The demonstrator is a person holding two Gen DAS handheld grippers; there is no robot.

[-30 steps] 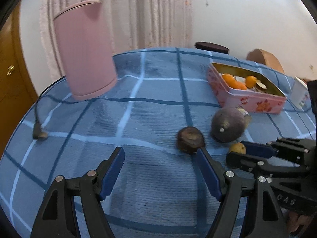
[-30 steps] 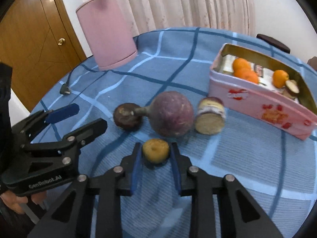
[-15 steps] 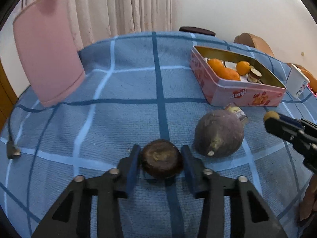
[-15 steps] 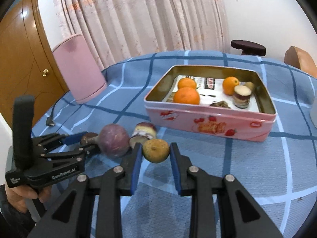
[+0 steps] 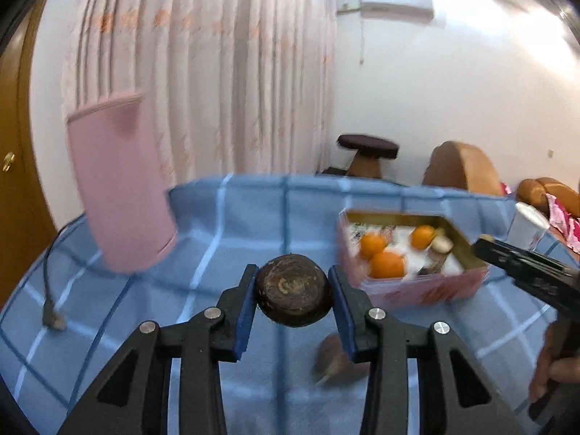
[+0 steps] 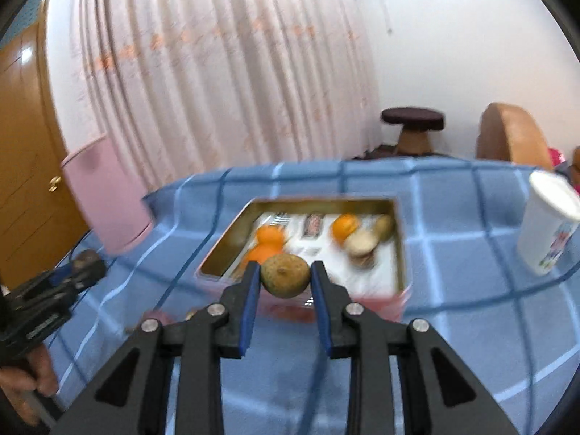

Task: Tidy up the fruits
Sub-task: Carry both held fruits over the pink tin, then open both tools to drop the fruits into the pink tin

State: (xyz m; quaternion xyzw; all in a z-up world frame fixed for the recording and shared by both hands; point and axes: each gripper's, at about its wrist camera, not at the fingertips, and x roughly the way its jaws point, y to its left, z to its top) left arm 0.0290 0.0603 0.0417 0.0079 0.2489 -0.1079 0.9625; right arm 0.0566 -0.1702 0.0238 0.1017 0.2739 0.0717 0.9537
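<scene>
My left gripper [image 5: 293,295] is shut on a dark brown round fruit [image 5: 293,295], held in the air above the blue checked tablecloth [image 5: 224,232]. My right gripper [image 6: 285,281] is shut on a small yellow-brown fruit [image 6: 285,281], raised at the near wall of the pink tin [image 6: 401,253]. The tin [image 5: 427,291] holds oranges [image 5: 386,264] and a few other pieces. A blurred purple fruit [image 5: 331,357] lies on the cloth below my left fingers. The right gripper's tip [image 5: 522,262] shows at the right of the left wrist view, and the left gripper [image 6: 78,266] at the left of the right wrist view.
A tall pink cylinder [image 5: 119,185] stands at the back left of the table, with a cable and plug [image 5: 50,317] near it. A white paper cup [image 6: 549,226] stands right of the tin. Beyond the table are a stool [image 5: 368,152], curtains and a wooden door.
My left gripper closed on the brown fruit and lifted it off the cloth. My right gripper carried the yellow-brown fruit up and over to the tin's near side.
</scene>
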